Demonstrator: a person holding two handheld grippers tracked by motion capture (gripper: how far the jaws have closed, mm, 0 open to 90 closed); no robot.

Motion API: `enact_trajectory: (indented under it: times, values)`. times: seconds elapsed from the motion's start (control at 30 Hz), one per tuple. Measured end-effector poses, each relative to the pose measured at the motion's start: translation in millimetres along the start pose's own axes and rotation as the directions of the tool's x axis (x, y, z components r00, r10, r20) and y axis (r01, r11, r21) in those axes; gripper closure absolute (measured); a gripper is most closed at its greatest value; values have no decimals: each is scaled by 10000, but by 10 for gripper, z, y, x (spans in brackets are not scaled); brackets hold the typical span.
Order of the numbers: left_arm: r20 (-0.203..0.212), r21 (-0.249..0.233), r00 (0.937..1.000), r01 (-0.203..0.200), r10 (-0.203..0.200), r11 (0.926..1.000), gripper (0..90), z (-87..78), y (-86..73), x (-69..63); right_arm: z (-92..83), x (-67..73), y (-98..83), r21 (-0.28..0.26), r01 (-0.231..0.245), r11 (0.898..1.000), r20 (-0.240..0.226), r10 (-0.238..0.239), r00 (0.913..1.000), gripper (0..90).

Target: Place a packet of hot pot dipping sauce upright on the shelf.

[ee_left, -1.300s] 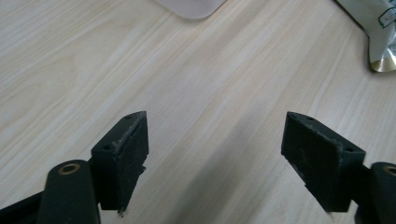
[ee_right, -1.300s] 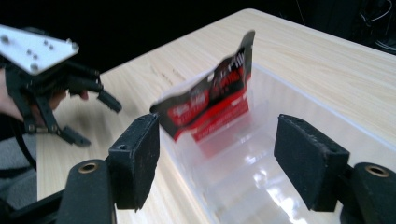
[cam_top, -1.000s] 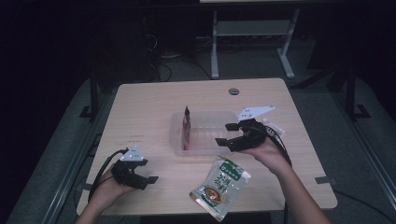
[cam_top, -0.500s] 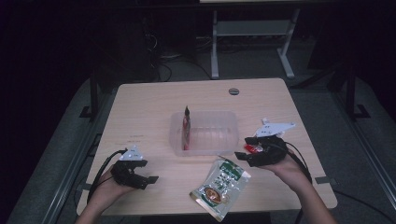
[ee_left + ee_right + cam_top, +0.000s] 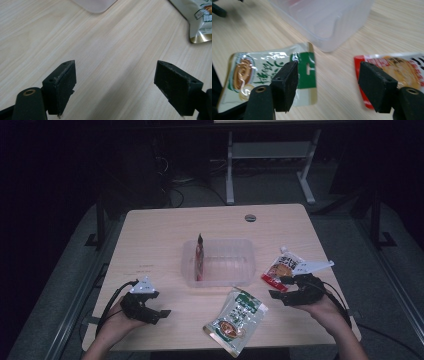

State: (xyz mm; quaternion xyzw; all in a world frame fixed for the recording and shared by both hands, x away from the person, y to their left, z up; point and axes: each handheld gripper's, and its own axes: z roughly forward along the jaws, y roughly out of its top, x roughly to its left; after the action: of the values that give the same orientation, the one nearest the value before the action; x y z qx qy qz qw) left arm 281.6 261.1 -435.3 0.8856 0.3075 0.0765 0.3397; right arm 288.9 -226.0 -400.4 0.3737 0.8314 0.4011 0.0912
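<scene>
A clear tub (image 5: pixel 220 265), a green pouch (image 5: pixel 236 321) and a red pouch (image 5: pixel 280 270) are carried by the wooden surface (image 5: pixel 155 240), between the left tongs (image 5: pixel 157 314) and right tongs (image 5: pixel 280 287).

A green-and-white snack pouch (image 5: pixel 236 321) is lying flat near the desk's (image 5: pixel 160 235) front edge. A red-and-white snack pouch (image 5: pixel 281 268) is lying flat towards the right edge, well apart from it.

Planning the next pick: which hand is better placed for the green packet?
Right. The right tongs stand open just beside the green packet, its top edge near one jaw. The left tongs sit farther off over bare table.
</scene>
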Motion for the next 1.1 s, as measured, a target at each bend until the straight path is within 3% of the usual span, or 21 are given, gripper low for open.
enact_trajectory:
  times: [0.2,0.6,0.83,1.0,1.1]
  values:
    - [74,50,9998,159,-159,9999,178,16,-47,41,19,-176,-44,187,-365,9992,250,360,9990,412]
    - [166,61,9998,103,-104,9999,181,43,-42,38,78,-603,67,-79,-902,9959,1198,905,9887,893]
    - [234,110,9997,63,-65,9999,182,47,-47,36,285,-806,127,189,-907,9957,1762,860,9806,897]
    - [220,173,9997,-46,42,9998,183,49,-50,54,456,-944,169,343,-983,9946,2265,880,9700,897]
    - [232,184,9997,103,-107,9998,183,54,-58,51,565,-994,163,627,-1033,9927,2533,843,9637,897]
